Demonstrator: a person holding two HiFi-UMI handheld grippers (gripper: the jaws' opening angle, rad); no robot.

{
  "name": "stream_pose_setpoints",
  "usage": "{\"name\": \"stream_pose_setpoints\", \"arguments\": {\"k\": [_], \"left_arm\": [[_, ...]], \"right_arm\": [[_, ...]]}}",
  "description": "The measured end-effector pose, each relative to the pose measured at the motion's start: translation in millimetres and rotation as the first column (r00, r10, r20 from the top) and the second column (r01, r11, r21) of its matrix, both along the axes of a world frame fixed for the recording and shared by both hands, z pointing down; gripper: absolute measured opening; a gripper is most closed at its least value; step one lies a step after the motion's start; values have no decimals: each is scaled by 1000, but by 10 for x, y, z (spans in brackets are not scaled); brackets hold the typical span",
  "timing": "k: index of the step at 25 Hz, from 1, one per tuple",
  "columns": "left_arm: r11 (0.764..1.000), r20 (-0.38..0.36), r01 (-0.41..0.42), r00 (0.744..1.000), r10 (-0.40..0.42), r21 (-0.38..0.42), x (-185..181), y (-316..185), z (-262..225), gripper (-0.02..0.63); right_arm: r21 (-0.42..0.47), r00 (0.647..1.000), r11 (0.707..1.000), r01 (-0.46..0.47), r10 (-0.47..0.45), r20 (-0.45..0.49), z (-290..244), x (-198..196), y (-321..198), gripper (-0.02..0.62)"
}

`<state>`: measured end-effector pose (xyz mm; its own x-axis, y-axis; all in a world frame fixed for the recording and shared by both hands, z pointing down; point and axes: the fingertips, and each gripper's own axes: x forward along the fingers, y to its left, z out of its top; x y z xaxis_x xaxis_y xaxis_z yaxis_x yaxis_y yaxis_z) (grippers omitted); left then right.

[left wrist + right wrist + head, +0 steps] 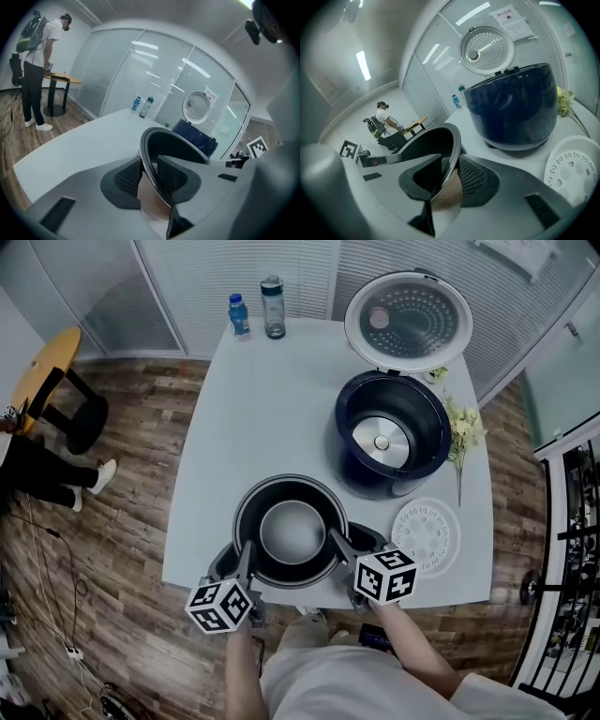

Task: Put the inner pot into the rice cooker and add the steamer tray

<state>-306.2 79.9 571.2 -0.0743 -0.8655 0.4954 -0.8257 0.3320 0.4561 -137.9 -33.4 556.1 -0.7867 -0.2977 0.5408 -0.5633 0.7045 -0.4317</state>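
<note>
Head view: on the table (pixel 253 390), the open, empty rice cooker (pixel 394 432) sits upper right. The pot (pixel 292 531) is at the bottom middle, so it must go up and right. The tray (pixel 427 535) lies right of the pot. My left claw (pixel 246 554) and right claw (pixel 337 542) each pinch the pot's rim, one per side.

An inner pot (pixel 292 532), dark and matt-coated inside, satin metal outside, is being pinched by cross-hatched black pads (pixel 127 178). A glossy plastic rice cooker (pixel 424 457), its polished metal heating plate (pixel 381 442) gleaming, is being flanked by a white plastic steamer tray (pixel 427 535) on a smooth matt table (pixel 262 399) above wood-grain flooring (pixel 122 549).
</note>
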Motion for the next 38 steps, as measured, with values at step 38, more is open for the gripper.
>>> {"name": "stream_pose_setpoints", "arguments": {"k": [38], "left_arm": [[963,177,15,982,-64,268,-427,75,-1515,101]], "right_arm": [[225,969,974,-7,-49,244,-1460,-422,25,110]]}}
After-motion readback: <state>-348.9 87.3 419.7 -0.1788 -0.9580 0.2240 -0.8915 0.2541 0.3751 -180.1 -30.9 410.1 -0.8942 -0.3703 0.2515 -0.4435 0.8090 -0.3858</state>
